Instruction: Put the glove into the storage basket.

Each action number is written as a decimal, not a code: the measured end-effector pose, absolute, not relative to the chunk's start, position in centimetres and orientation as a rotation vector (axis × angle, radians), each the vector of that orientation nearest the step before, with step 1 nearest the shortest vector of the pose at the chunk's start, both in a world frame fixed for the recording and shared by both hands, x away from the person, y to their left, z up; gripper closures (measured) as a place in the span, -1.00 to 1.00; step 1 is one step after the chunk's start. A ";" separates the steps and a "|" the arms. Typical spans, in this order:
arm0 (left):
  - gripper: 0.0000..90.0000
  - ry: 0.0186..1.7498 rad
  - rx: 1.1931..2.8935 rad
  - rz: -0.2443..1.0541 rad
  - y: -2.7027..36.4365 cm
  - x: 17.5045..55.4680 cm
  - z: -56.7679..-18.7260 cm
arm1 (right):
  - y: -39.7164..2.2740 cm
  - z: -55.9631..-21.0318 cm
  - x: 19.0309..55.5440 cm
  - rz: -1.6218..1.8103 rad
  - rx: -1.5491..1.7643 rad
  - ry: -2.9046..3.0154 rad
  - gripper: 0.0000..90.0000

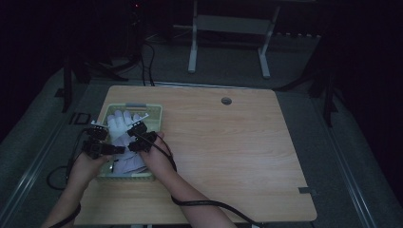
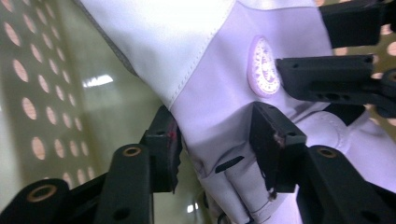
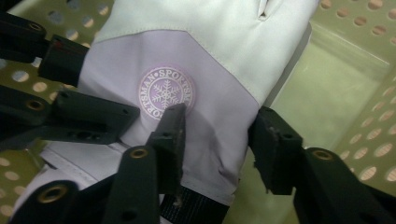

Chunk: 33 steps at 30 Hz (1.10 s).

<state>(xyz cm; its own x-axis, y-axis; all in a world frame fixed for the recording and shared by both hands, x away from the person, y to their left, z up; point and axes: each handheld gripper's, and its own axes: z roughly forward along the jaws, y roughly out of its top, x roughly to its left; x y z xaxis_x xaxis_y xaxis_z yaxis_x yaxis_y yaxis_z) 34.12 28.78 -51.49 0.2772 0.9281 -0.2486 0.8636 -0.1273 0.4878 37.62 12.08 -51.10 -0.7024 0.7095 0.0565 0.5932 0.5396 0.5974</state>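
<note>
- A white glove (image 1: 124,135) lies in a pale green perforated basket (image 1: 153,110) at the near left of the wooden worktop (image 1: 228,147), its fingers toward the far end.
- The left claw (image 1: 110,142) and the right claw (image 1: 138,137) both hang over the basket, one at each side of the glove's cuff end, with the person's hands and forearms coming in from the near edge.
- The left gripper view shows the left claw (image 2: 217,149) spread, with a fold of the lilac cuff between the jaws; the pads stand just beside the cloth without clearly squeezing it (the right claw crosses the upper right of that view).
- The right gripper view shows the right claw (image 3: 219,144) spread the same way around the opposite edge of the cuff, not pressed tight.
- The gripper views alone give the round snowflake badge (image 3: 166,93) on the glove and the basket's holed walls close on either side, which hem both claws in.
- From above, a round cable hole (image 1: 226,100) sits at the far middle of the worktop, and black cables trail off the near edge.
- The room is dark; a white-legged frame (image 1: 228,42) stands on grey floor beyond.
</note>
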 end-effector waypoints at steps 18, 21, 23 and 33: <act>-0.67 1.459 1.913 0.444 28.4 32.1 -50.3 | 8.2 -47.8 37.7 1.197 1.010 2.496 -0.42; -0.82 1.400 1.882 0.541 27.6 31.2 -49.3 | 7.2 -47.6 37.8 1.241 0.981 2.468 -0.69; -0.96 1.392 1.868 0.560 27.3 31.0 -48.9 | 6.6 -47.5 37.9 1.235 0.974 2.442 -0.69; -0.96 1.302 1.846 0.551 25.1 30.5 -48.8 | 3.0 -47.2 38.5 1.267 0.985 2.403 -0.71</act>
<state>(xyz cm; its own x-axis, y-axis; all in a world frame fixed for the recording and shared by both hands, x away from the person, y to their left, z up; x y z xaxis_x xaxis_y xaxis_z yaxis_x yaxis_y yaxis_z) 30.50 25.11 -48.80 0.3773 0.9216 -0.0911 0.5766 -0.1568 0.8018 38.52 3.05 -47.16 -0.7399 0.6671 0.0869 0.4485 0.3929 0.8028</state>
